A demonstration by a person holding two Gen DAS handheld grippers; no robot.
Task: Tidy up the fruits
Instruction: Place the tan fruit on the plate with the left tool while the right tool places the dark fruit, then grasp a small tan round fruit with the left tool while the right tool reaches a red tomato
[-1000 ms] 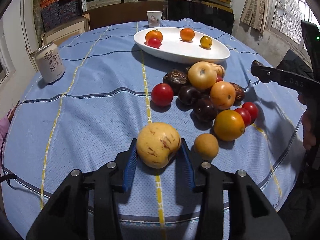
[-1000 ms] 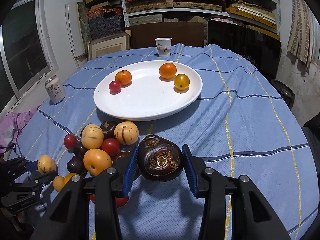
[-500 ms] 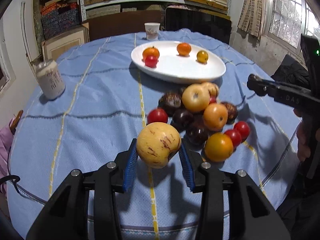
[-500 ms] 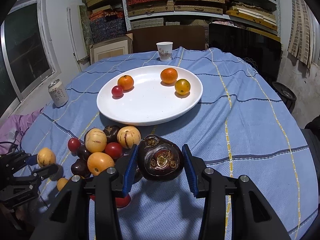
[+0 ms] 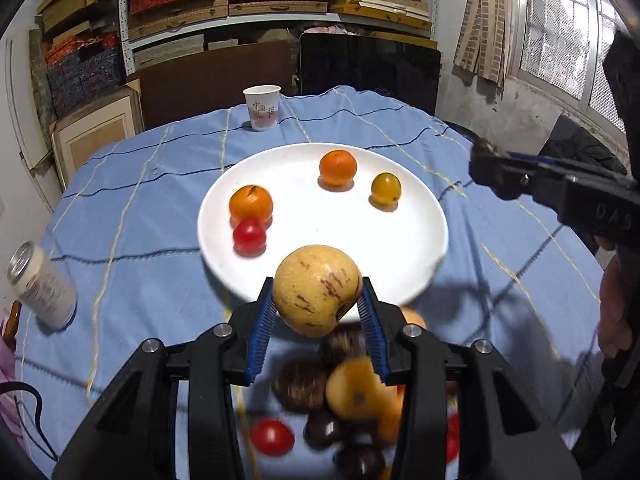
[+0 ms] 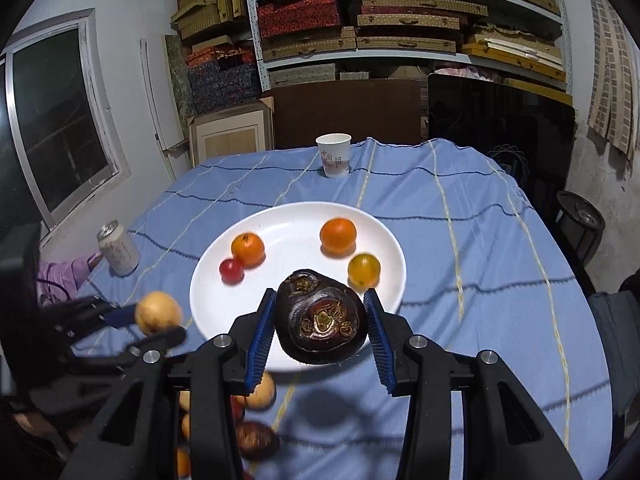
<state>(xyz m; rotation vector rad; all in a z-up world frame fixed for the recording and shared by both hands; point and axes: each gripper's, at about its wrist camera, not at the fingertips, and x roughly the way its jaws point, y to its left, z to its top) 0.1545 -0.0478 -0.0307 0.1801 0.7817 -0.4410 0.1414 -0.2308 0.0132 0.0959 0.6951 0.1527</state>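
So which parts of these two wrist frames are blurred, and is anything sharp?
Left wrist view: the loose fruit pile under the fingers is smeared, while the held yellow fruit is crisp. Right wrist view: the dark fruit is sharp, and the left gripper at the edge is blurred.

Counts:
- plate (image 5: 416, 216): 1, with 4 fruits on it – 2 oranges (image 5: 251, 205), 1 red tomato (image 5: 249, 235), 1 yellow tomato (image 5: 385, 188)
- pale yellow fruit (image 5: 316, 290): 1, centre of the left view
- dark fruit (image 6: 322, 316): 1, centre of the right view
- cup (image 5: 262, 108): 1, top centre
- can (image 5: 42, 284): 1, left edge
- pile (image 5: 352, 392) at the bottom – blurred and half hidden, no firm count
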